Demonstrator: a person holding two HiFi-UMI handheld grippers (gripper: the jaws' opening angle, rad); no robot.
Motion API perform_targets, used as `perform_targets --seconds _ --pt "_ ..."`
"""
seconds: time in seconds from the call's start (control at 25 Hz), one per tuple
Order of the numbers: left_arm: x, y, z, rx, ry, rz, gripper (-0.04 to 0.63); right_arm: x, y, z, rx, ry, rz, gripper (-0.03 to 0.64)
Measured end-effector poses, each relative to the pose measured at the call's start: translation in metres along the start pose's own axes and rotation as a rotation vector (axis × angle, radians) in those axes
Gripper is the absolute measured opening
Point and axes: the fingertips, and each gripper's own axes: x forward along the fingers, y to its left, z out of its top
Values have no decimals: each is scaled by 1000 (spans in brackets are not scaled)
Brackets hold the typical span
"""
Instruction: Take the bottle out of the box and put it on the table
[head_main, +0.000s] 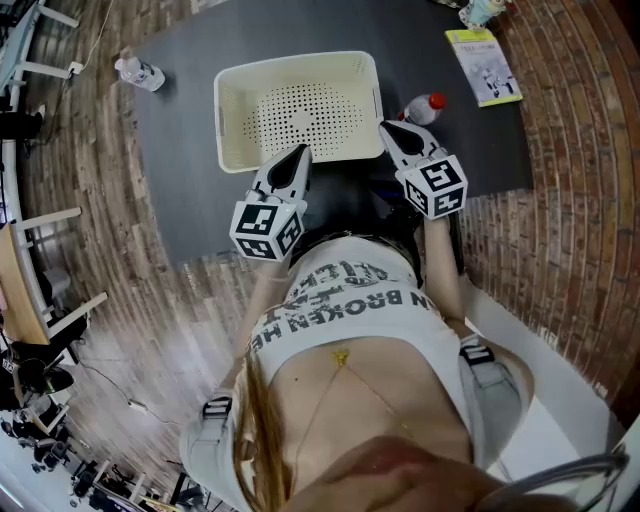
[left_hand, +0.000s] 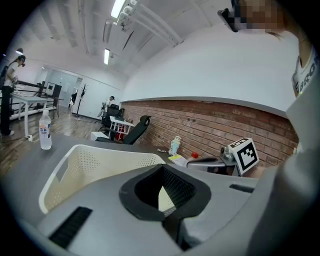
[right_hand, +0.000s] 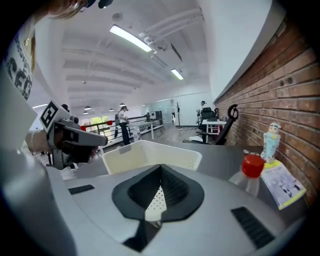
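A white perforated box (head_main: 228, 120) stands on the dark table (head_main: 180, 180) with nothing inside. A clear bottle with a red cap (head_main: 425, 107) lies on the table just right of the box, close past my right gripper (head_main: 392, 130), which is shut and holds nothing. My left gripper (head_main: 298, 155) hovers at the box's near rim, also shut and bare. The left gripper view shows its jaws (left_hand: 164, 190) closed before the box (left_hand: 95, 165). In the right gripper view the closed jaws (right_hand: 159, 192) point at the box (right_hand: 150, 155), the bottle (right_hand: 250, 172) at right.
A second clear bottle (head_main: 140, 72) lies at the table's far left corner. A booklet (head_main: 483, 65) and a small figurine (head_main: 478, 10) sit at the far right by the brick wall (head_main: 570, 150). Chairs and tables stand further off.
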Motion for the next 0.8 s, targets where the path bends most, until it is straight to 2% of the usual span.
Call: perform_targets --seconds 0.16,0.36,0.6,0.8 --pt "0 -1 7 3 -23 -6 5 19 43 18 -6 -53 112 9" --pt "-3 -6 21 44 -71 -17 5 22 83 55 -34 -181 213 8" --pt "-13 -12 44 81 -163 -25 5 12 108 92 -91 -310 271 8" --pt "-19 -19 54 102 -211 -38 5 6 115 101 -108 -346 293 8"
